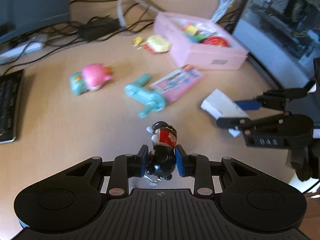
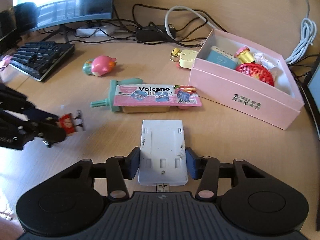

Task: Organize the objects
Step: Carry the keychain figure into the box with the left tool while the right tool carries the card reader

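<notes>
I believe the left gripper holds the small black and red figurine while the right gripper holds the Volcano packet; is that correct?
Not quite. The left gripper does hold the figurine, but the right gripper holds the white USB device. The right wrist view shows the Volcano packet lying on the desk, untouched.

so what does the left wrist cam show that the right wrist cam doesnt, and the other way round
Only the left wrist view shows the whole black and red figurine clamped in the left gripper.

Only the right wrist view shows the USB plug on the white device in the right gripper, the "Volcano" print on the pink package, and the blue box inside the pink box.

Both show the pink box, the pink pig toy, the teal toy and the keyboard.
</notes>
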Motion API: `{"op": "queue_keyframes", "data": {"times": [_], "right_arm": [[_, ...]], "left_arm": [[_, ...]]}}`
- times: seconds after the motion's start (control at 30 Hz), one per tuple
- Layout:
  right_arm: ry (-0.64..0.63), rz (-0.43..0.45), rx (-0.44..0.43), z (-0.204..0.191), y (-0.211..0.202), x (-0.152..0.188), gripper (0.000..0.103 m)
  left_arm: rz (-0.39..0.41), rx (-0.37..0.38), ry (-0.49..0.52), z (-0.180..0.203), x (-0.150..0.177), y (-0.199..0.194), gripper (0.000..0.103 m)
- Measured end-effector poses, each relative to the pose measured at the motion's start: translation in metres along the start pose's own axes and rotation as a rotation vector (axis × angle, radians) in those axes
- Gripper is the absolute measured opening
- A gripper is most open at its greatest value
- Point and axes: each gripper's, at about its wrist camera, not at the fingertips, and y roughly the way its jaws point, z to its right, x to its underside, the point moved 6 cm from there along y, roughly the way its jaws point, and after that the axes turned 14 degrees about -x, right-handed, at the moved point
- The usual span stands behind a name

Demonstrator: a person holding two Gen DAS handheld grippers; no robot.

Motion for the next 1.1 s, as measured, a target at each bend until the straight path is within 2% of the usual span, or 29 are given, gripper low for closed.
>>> {"op": "queue_keyframes", "data": {"times": [0.13, 0.27, 0.4, 0.47, 0.53, 0.57, 0.63, 0.77, 0.83, 0.93, 1.03, 1.1], "right_arm": [[0.016, 0.040, 0.001, 0.010, -0.046, 0.005, 0.047], [0.069, 0.108, 0.054, 0.037, -0.088, 0.005, 0.047], [0.106, 0.172, 0.101, 0.059, -0.115, 0.002, 0.047], [0.116, 0.189, 0.116, 0.067, -0.121, 0.004, 0.047], [0.133, 0.203, 0.125, 0.075, -0.126, 0.008, 0.047], [0.142, 0.206, 0.129, 0.078, -0.127, 0.011, 0.047], [0.159, 0.212, 0.135, 0.086, -0.129, 0.017, 0.047], [0.175, 0.220, 0.152, 0.101, -0.131, 0.021, 0.047], [0.190, 0.228, 0.155, 0.112, -0.131, 0.019, 0.047], [0.200, 0.252, 0.150, 0.125, -0.129, 0.007, 0.047], [0.210, 0.312, 0.128, 0.140, -0.127, -0.018, 0.047], [0.247, 0.355, 0.099, 0.154, -0.122, -0.039, 0.047]], "left_arm": [[0.065, 0.065, -0.036, 0.024, -0.034, -0.009, 0.033], [0.188, 0.107, -0.023, 0.056, -0.095, -0.020, 0.033], [0.343, 0.082, -0.002, 0.088, -0.163, -0.015, 0.033], [0.397, 0.063, -0.014, 0.102, -0.191, 0.001, 0.033], [0.411, 0.027, 0.020, 0.114, -0.206, 0.027, 0.034], [0.388, 0.003, 0.014, 0.116, -0.211, 0.044, 0.033], [0.293, -0.014, -0.031, 0.119, -0.215, 0.079, 0.033], [0.246, -0.038, -0.135, 0.117, -0.208, 0.102, 0.033], [0.257, -0.043, -0.171, 0.112, -0.199, 0.096, 0.033], [0.256, -0.002, -0.253, 0.097, -0.179, 0.076, 0.033], [0.237, 0.041, -0.311, 0.084, -0.152, 0.052, 0.032], [0.211, 0.061, -0.302, 0.081, -0.132, 0.039, 0.032]]}}
